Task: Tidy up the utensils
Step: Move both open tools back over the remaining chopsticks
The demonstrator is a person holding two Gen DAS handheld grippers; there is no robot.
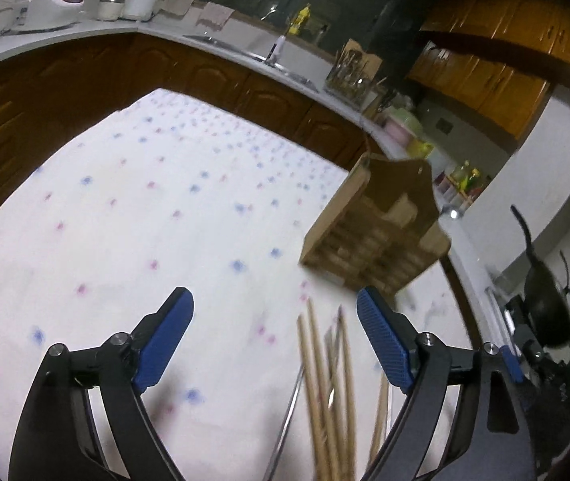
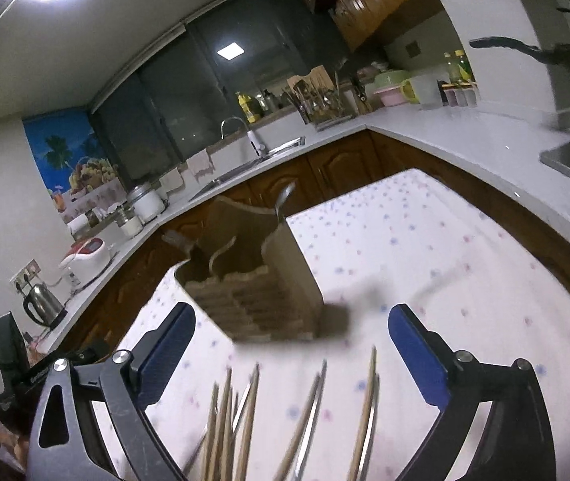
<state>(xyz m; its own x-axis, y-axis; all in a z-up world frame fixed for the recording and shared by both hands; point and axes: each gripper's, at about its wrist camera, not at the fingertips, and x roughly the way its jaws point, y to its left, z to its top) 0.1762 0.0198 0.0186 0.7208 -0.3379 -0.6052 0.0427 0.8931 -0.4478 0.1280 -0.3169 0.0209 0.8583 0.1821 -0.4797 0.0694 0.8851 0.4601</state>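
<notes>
Left wrist view looks down over a table spread with a white dotted cloth (image 1: 132,200), and the left gripper (image 1: 274,306) hangs above it with its blue pads spread wide — nothing is between them that they press on. A loose bunch of wooden chopsticks (image 1: 325,385) lies on the cloth under the gap, nearer the right-hand pad, with at least one thin metal utensil (image 1: 289,409) mixed in; the blur makes a count impossible. Beyond them stands the wooden utensil holder (image 1: 377,236), apart from the pile, its stepped compartments facing the camera.

From the right wrist view, the right gripper (image 2: 291,320) is likewise wide open and holds nothing. More chopsticks and metal pieces (image 2: 305,413) fan out on the cloth below it, pointing toward the holder (image 2: 252,292), which already has a spoon (image 2: 285,198) and another curved handle standing in its rear slots.

The sticks appear to lie flat and scattered because they are still unsorted, and the holder sits just ahead as the place they belong. With both claws open above the pile, the step in hand looks like choosing a piece to pick up — thin, rolling sticks lying close together may be hard to take singly.
</notes>
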